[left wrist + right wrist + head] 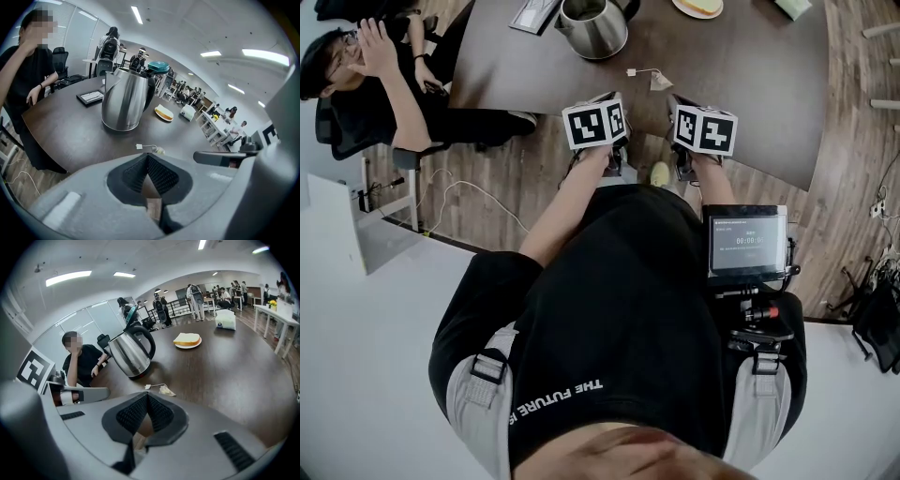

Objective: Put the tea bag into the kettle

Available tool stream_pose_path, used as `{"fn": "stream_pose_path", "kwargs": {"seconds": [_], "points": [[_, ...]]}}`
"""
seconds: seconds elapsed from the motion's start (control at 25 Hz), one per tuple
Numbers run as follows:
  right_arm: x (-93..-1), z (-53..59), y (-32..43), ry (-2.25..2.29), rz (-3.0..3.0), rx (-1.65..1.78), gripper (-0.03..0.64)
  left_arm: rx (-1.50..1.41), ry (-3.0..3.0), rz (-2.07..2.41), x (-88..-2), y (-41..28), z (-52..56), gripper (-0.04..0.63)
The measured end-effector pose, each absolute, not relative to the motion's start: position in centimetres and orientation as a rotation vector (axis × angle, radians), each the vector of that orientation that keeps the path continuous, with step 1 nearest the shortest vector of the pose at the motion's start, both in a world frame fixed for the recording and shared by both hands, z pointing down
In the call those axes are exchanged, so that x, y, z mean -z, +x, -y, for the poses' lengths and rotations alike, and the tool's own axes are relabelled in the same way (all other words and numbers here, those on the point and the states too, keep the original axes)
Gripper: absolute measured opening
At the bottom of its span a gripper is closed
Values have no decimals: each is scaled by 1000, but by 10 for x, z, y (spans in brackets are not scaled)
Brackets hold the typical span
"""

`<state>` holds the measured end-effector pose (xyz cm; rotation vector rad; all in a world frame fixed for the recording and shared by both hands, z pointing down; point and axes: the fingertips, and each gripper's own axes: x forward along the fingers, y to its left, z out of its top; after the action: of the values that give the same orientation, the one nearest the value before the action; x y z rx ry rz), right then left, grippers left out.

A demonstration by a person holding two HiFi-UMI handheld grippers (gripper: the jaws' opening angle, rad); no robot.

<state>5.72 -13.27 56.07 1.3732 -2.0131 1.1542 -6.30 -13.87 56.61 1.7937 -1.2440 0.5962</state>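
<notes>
Head view | left gripper, right gripper held at table edge — jaws closed, empty; tea bag seen ahead, untouched, open tabletop around

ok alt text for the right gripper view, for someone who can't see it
The tongs of the right gripper are shut and empty in the foreground, pointing toward a tea bag that lies with its string and tag on a dark table. A steel kettle stands behind it, bread on a plate farther back, a seated person at left.
</notes>
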Motion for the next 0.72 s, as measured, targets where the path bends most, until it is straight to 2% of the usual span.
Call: {"fn": "stream_pose_path", "kwargs": {"seconds": [0.72], "points": [[-552, 146, 85, 1474, 1977, -1147, 6, -628, 1868, 1157, -561, -29, 155, 0]]}}
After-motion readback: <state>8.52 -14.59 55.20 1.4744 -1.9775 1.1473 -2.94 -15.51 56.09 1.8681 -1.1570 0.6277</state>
